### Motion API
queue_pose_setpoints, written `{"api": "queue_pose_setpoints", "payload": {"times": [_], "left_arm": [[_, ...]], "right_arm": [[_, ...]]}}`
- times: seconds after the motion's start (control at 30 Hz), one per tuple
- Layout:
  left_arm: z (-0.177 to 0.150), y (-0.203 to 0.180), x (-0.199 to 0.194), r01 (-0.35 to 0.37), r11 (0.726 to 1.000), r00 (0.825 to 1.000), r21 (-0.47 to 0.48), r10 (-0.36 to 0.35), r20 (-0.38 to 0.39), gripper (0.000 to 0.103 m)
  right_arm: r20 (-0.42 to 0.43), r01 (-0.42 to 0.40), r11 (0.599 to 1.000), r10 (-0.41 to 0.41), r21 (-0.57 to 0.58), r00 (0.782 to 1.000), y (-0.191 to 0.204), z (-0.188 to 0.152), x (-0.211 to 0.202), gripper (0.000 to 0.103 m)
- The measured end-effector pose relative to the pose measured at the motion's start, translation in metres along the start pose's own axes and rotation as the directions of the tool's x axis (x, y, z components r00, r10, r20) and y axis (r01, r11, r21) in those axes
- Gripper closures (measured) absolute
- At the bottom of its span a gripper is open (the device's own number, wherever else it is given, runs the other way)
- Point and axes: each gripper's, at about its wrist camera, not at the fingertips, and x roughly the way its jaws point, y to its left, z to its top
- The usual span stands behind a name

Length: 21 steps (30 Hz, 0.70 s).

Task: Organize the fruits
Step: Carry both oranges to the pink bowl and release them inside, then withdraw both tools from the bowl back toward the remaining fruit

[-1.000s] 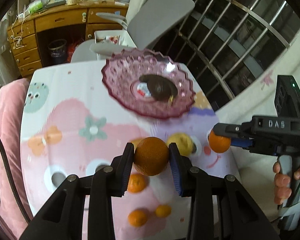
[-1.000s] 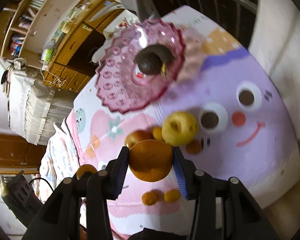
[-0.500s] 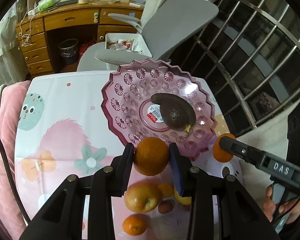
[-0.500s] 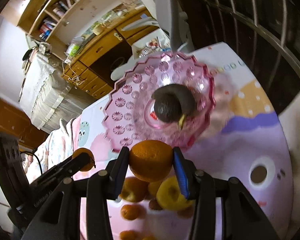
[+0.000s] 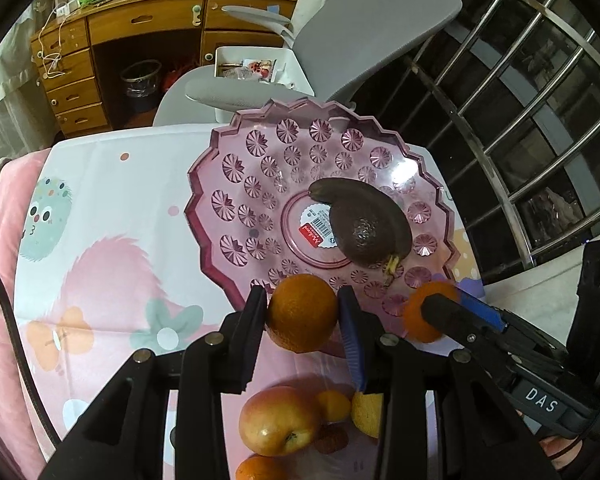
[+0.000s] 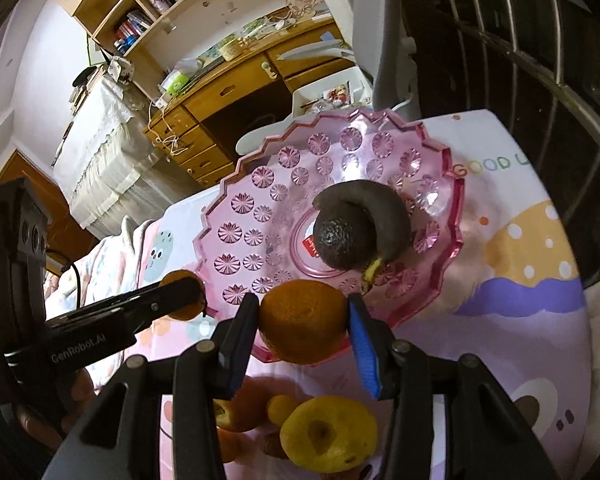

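My left gripper [image 5: 302,319] is shut on an orange [image 5: 302,318] and holds it above the near rim of the pink glass plate [image 5: 252,184]. My right gripper [image 6: 303,327] is shut on another orange [image 6: 304,326], also over the plate's [image 6: 256,216] near rim. In the plate lie a dark avocado [image 5: 366,236] and a dark banana [image 5: 384,208]; both also show in the right wrist view, avocado [image 6: 340,240]. The right gripper's orange shows in the left wrist view [image 5: 420,316]; the left gripper's orange shows in the right wrist view [image 6: 182,294].
Below the grippers on the patterned tablecloth [image 5: 100,240] lie a red-yellow apple [image 5: 280,420], a yellow apple [image 6: 328,432] and several small oranges [image 5: 256,468]. A grey office chair [image 5: 340,48] and wooden desk [image 5: 140,32] stand behind the table. Window bars [image 5: 520,100] are to the right.
Both grippers, each with its orange, have moved forward from above the loose fruit to the near rim of the pink plate.
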Motion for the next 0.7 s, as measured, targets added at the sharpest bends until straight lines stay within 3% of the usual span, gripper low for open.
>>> {"api": "queue_pose_setpoints", "payload": {"times": [0.07, 0.3, 0.4, 0.7], "left_arm": [[0.000, 0.000, 0.000, -0.007, 1.000, 1.000, -0.002, 0.007, 0.000, 0.066], [0.000, 0.005, -0.014, -0.023, 1.000, 0.999, -0.020, 0.024, 0.024, 0.041], [-0.003, 0.010, -0.023, -0.033, 0.999, 0.999, -0.038, 0.034, 0.031, 0.035], [-0.025, 0.021, -0.051, -0.019, 0.999, 0.999, -0.035, 0.020, 0.040, 0.033]], "right_arm": [[0.017, -0.016, 1.000, 0.016, -0.002, 1.000, 0.000, 0.001, -0.001, 0.056], [0.031, -0.001, 1.000, 0.002, -0.026, 1.000, 0.006, 0.000, -0.006, 0.050], [0.040, 0.013, 0.999, -0.011, -0.034, 0.999, 0.008, -0.002, -0.011, 0.049], [0.098, 0.086, 0.994, -0.079, -0.070, 0.992, 0.015, -0.017, -0.036, 0.043]]}}
